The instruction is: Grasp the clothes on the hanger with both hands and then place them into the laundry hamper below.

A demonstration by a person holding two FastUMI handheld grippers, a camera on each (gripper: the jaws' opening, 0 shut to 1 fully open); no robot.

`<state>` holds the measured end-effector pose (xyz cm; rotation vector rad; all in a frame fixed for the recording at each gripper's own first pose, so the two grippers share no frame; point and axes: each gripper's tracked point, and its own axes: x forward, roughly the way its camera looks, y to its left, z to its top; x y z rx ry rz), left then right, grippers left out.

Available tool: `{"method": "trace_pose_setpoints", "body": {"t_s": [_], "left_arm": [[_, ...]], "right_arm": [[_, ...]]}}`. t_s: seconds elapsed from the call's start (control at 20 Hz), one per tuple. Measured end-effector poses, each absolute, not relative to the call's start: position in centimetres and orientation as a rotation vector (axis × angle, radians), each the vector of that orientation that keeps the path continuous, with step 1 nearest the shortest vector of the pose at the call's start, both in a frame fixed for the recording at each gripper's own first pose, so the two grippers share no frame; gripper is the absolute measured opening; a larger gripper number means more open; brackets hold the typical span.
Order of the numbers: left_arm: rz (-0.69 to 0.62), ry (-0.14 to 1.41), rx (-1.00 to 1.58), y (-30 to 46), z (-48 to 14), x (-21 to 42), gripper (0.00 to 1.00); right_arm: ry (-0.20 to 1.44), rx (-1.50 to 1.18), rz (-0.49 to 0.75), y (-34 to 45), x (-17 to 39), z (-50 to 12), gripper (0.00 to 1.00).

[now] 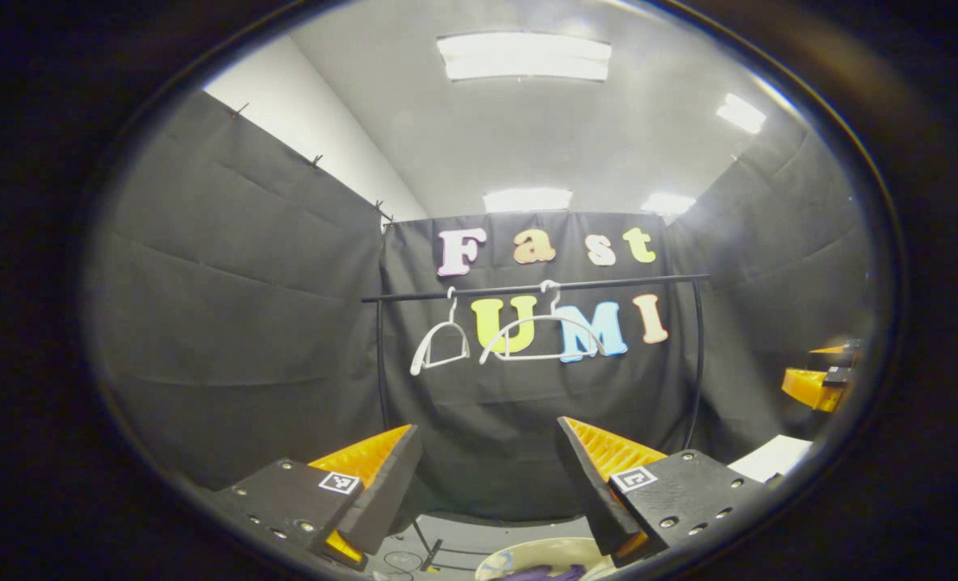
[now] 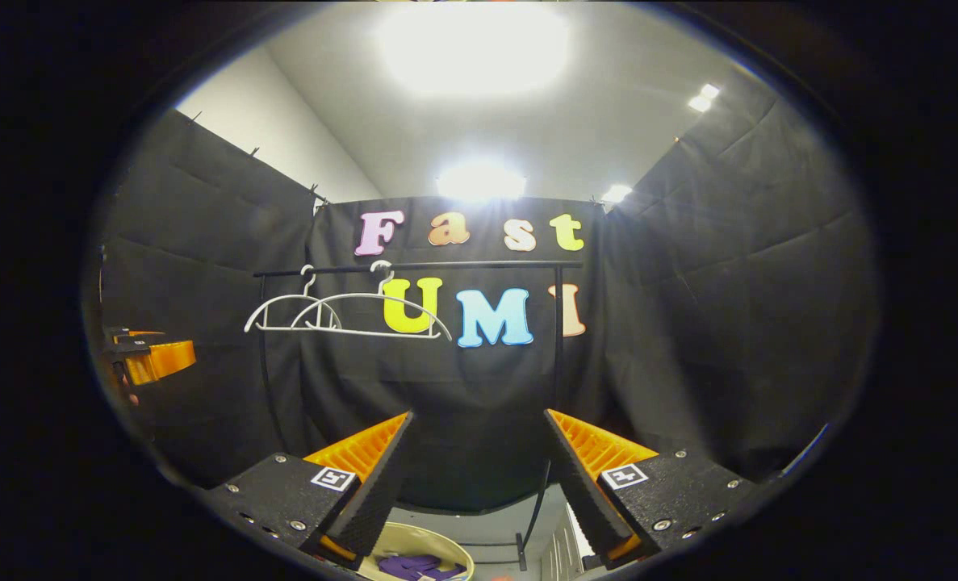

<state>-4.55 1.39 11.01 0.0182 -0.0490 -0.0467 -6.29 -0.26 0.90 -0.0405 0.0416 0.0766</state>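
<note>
Two white hangers [image 1: 527,335] [image 2: 366,315] hang bare on a black rail [image 1: 535,286] [image 2: 418,266] against the back cloth. Purple clothes [image 1: 539,573] [image 2: 418,566] lie in the pale round hamper [image 1: 511,557] [image 2: 450,547] on the floor, low between the fingers in both views. My left gripper [image 1: 491,440] is open, held well short of the rail, with nothing between its fingers. My right gripper [image 2: 479,428] is open too and holds nothing. The other gripper shows at the far right edge [image 1: 817,379] of the left gripper view and at the far left edge [image 2: 144,359] of the right gripper view.
The rail stands on a thin black frame with upright posts [image 1: 698,363] [image 2: 559,339] and feet on the grey floor. Black cloth walls close the booth on three sides. A white flat surface [image 1: 769,458] lies low at the right in the left gripper view.
</note>
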Motion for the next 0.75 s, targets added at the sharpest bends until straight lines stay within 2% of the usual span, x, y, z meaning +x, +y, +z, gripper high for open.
{"method": "trace_pose_setpoints", "body": {"t_s": [0.75], "left_arm": [[-0.031,-0.052,0.007,2.3,10.2,-3.4,1.00]], "right_arm": [[0.029,-0.029,0.054,-0.2,-4.8,0.8,0.95]]}}
